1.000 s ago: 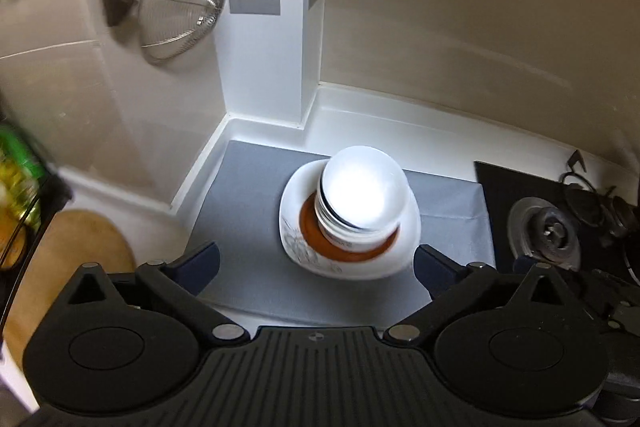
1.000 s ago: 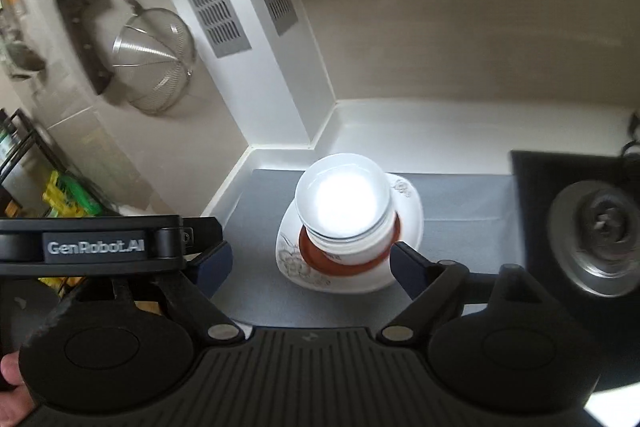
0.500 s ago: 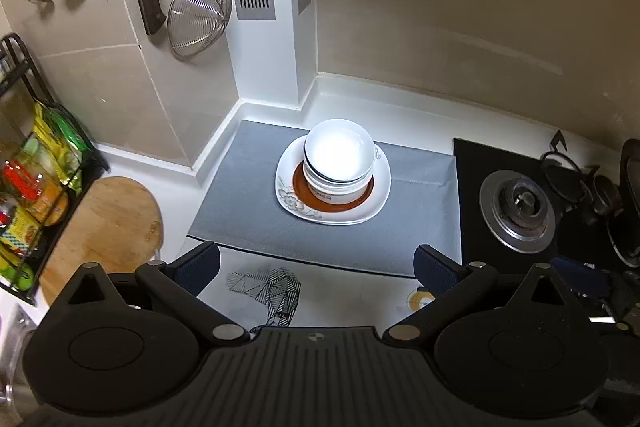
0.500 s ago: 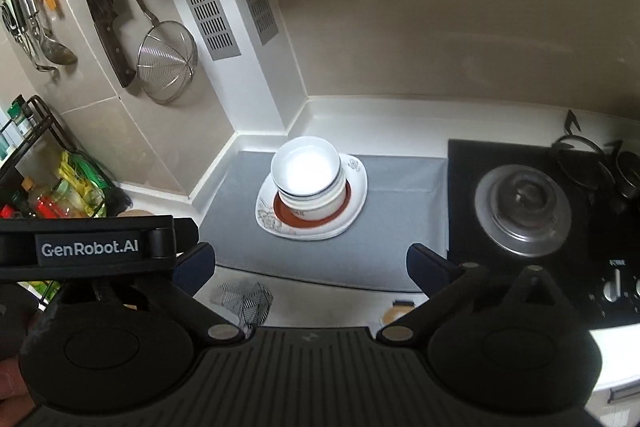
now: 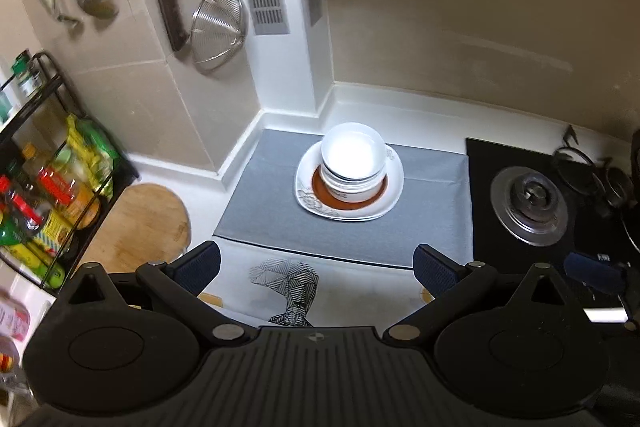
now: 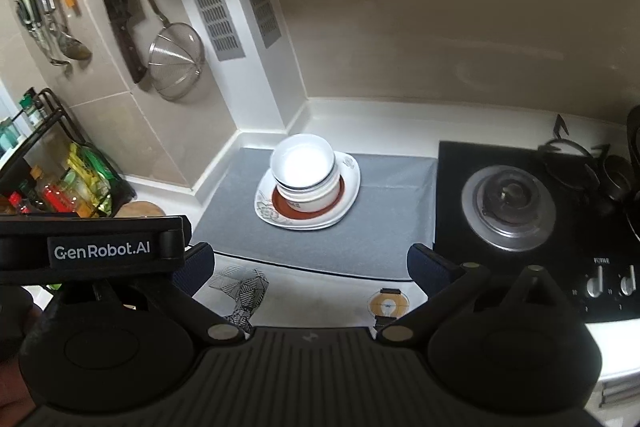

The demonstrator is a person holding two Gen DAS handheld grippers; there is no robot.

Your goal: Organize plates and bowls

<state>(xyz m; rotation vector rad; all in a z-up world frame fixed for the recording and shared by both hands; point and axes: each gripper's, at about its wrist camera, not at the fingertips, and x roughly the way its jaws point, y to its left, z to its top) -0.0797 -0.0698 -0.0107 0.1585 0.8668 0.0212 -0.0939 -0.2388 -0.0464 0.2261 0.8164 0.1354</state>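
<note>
A stack of white bowls [image 5: 352, 159] [image 6: 302, 167] stands on a brown-red plate [image 5: 378, 193] [image 6: 298, 214], which lies on white flower-patterned plates [image 5: 394, 179] [image 6: 350, 183]. The pile sits on a grey mat [image 5: 280, 223] [image 6: 372, 239] near the counter's back corner. My left gripper [image 5: 316, 265] is open and empty, held well back from the pile above the counter's front. My right gripper [image 6: 310, 263] is also open and empty, equally far back. The left gripper's body [image 6: 100, 247] shows at the left of the right wrist view.
A black gas hob [image 5: 528, 203] [image 6: 508, 203] lies right of the mat. A round wooden board [image 5: 140, 227] and a black rack of bottles and packets [image 5: 48, 187] [image 6: 68, 183] stand at the left. A strainer [image 5: 216, 27] [image 6: 176, 61], knife and ladles hang on the wall.
Both grippers have pulled up and back from the pile, which now looks smaller and farther off. More of the counter, hob and rack has come into view. The pile has not moved.
</note>
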